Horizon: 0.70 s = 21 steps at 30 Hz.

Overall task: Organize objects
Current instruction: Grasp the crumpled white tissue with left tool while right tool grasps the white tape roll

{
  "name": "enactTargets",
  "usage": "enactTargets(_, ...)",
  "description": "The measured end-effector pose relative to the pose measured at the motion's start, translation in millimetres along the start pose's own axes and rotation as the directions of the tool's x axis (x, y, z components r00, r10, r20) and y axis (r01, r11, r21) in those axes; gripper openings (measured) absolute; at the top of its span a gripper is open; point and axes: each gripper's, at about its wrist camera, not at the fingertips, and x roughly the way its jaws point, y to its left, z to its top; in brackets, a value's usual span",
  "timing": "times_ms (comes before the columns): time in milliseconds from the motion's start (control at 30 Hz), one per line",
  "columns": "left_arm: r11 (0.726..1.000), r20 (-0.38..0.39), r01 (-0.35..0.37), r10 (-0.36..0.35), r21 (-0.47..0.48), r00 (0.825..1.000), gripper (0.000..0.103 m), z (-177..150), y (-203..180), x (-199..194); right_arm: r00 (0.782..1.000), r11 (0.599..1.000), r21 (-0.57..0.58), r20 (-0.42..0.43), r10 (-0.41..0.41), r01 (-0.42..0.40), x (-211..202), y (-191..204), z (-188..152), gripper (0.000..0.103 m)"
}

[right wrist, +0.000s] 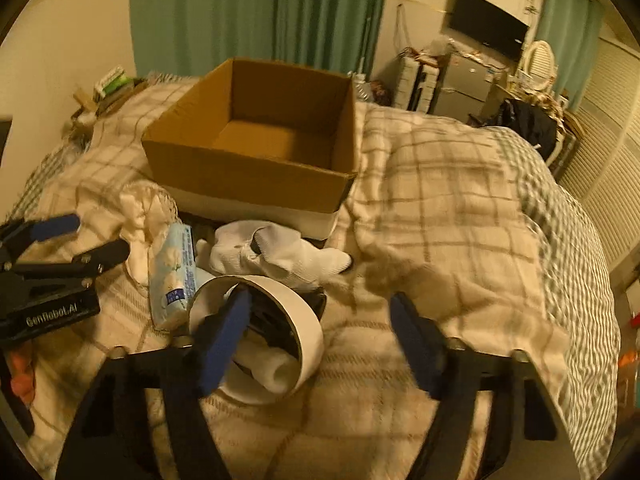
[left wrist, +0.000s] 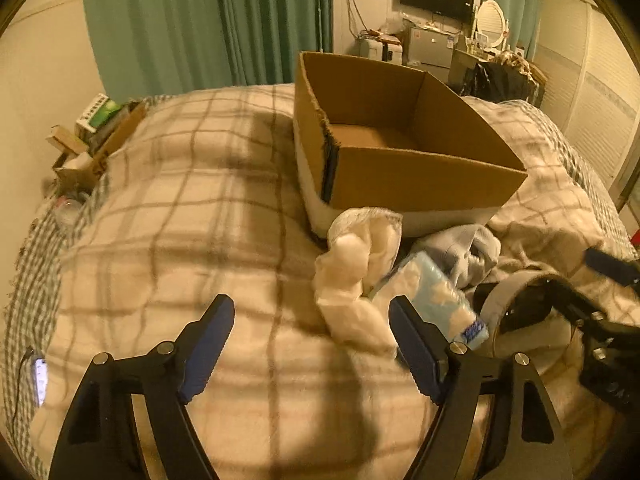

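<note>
At the near edge of the bed, the left gripper (left wrist: 310, 322) hangs with its jaws spread wide and nothing between them, above the checked blanket (left wrist: 180, 220). Its right finger stands just beside the tissue pack (left wrist: 436, 296), and hides the pack's near corner. A crumpled white cloth (left wrist: 352, 276) lies just ahead of the gap, touching the tissue pack on its left side. Behind the pack a grey garment (left wrist: 476, 248) is bunched up; its shape is hard to make out.

The right gripper (right wrist: 320, 320) is also spread wide and grips nothing. Its left finger sits in front of the open mouth of a round white container (right wrist: 308, 320), which lies tipped on its side on the blanket. The finger covers part of the opening; dark contents and a white rolled item show inside, but they cannot be identified. In the left wrist view the same container is partly covered by the right gripper body at the right edge.

White socks (right wrist: 280, 256) lie between the container and the cardboard box (right wrist: 240, 176). The box stands open near the middle of the bed, with its base showing bare. Its lower front band is white, and the pile of items touches or nearly touches that front wall; the exact contact is hidden.

Beyond the far edge of the bed, green curtains (right wrist: 260, 12) and a wall television (right wrist: 488, 24) are visible. Both views are blurred toward the edges.
</note>
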Motion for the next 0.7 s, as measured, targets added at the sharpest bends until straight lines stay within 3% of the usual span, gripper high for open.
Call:
enactTargets(33,1.0,-0.002,0.005,-0.005,0.011,1.0,0.082,3,-2,4,1.0,1.0,-0.009,-0.011,0.009,-0.01,4,2,1,0.049)
enactTargets(67,1.0,-0.003,0.008,-0.008,0.019,1.0,0.077,5,-4,7,1.0,1.0,-0.01,-0.019,0.024,-0.024,8,2,1,0.033)
enactTargets(100,1.0,-0.009,0.014,-0.014,0.023,1.0,0.065,7,-6,11,0.999,0.999,-0.006,-0.02,0.035,-0.036,9,2,1,0.023)
enactTargets(133,0.999,-0.024,0.024,-0.024,0.021,0.999,0.059,8,-6,17,0.999,0.999,-0.003,-0.014,0.047,-0.047,9,1,1,0.02)
enactTargets(200,0.999,-0.053,0.035,-0.035,0.006,0.998,0.025,9,-4,25,0.998,0.998,0.006,-0.001,0.056,-0.056,6,-2,2,0.015)
enactTargets(233,0.999,-0.067,0.048,-0.049,-0.004,0.997,0.019,8,-2,29,0.998,0.998,0.01,0.01,0.058,-0.058,4,-2,2,0.015)
enactTargets(333,0.998,-0.045,0.066,-0.067,-0.018,0.997,0.011,6,0,23,0.997,0.998,0.022,0.05,0.05,-0.051,-8,-3,2,0.013)
enactTargets(700,0.998,0.081,0.053,-0.051,-0.016,0.995,0.009,1,1,-44,0.987,0.999,0.041,0.163,-0.007,0.0,-62,-5,3,0.008)
